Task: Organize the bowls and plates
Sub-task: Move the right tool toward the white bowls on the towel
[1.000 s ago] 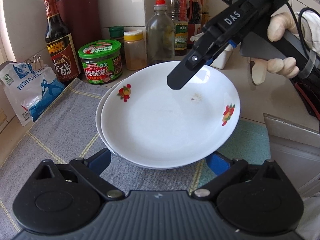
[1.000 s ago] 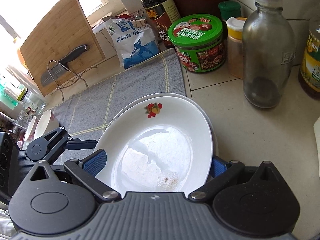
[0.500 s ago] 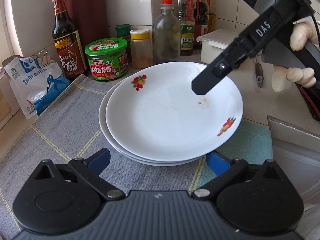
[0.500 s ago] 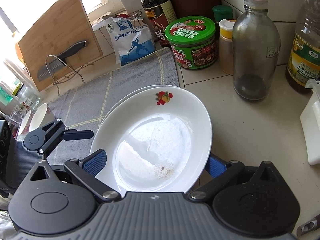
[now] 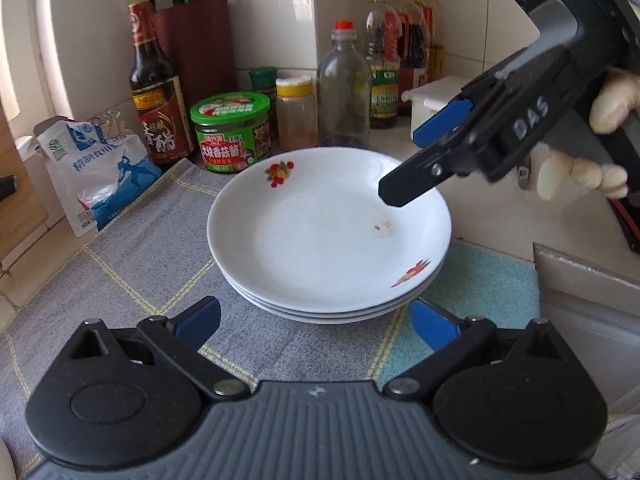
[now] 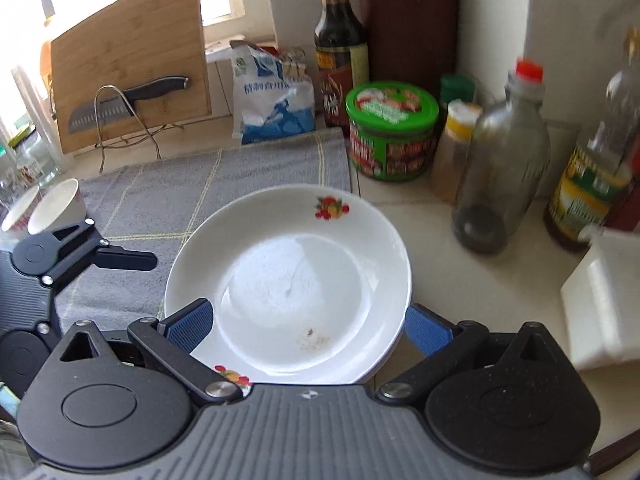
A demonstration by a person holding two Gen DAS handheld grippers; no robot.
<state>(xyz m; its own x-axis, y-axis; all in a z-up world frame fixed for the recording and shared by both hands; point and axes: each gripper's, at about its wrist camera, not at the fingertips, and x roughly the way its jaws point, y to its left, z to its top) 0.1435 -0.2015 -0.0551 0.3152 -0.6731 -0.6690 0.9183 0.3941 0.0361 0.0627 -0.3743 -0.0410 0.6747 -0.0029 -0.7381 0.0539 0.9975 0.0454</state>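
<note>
Stacking neatly, fruit-printed white plates (image 5: 328, 240)

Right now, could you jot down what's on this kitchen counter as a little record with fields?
plates: white floral plates in a stack of three
surface: grey checked cloth
left gripper: open, near the stack's rim, not touching
right gripper: open, straddling the stack's rim
behind: green-lidded jar, dark vinegar bottle, clear glass bottle
bowls: white bowls at the cloth's far edge
</note>
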